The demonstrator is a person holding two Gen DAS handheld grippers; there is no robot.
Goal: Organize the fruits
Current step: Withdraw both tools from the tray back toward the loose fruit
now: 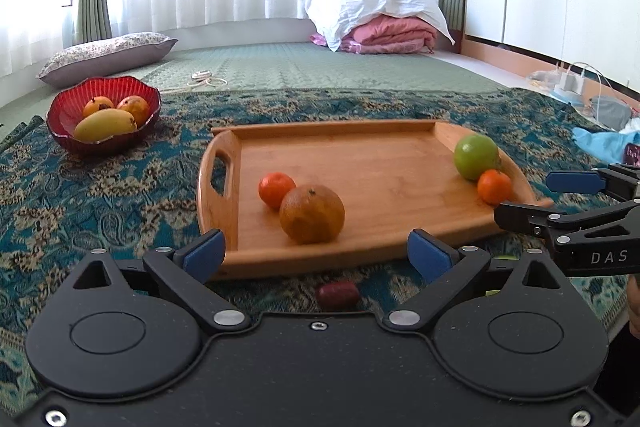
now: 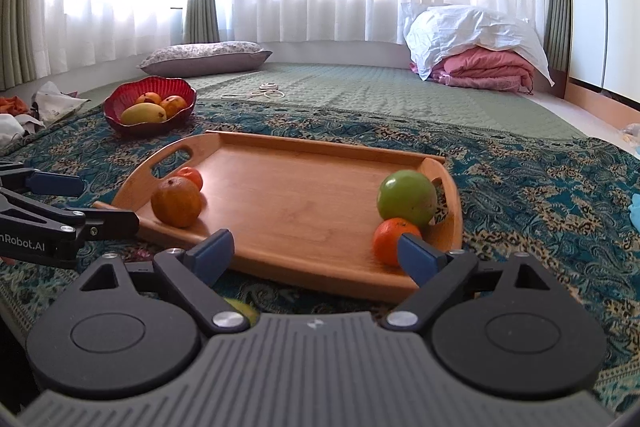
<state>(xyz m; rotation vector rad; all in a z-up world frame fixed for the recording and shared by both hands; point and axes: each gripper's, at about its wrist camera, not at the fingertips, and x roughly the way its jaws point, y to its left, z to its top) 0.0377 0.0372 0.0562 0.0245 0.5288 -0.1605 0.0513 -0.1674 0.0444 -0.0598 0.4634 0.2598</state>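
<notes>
Patterned rug (image 1: 100, 195) shows a dark red fruit (image 1: 337, 295) only from the left gripper (image 1: 318, 255); both grippers' fingers spread, empty.

A floral pillow (image 1: 108, 57) and folded pink blanket (image 1: 390, 37) are seen beyond the patterned rug (image 1: 100, 187).

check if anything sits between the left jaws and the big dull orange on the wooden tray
Only the low front rim of the wooden tray. The big dull orange lies just past it, a small bright tangerine touching its far side. The left gripper is open, empty.
</notes>
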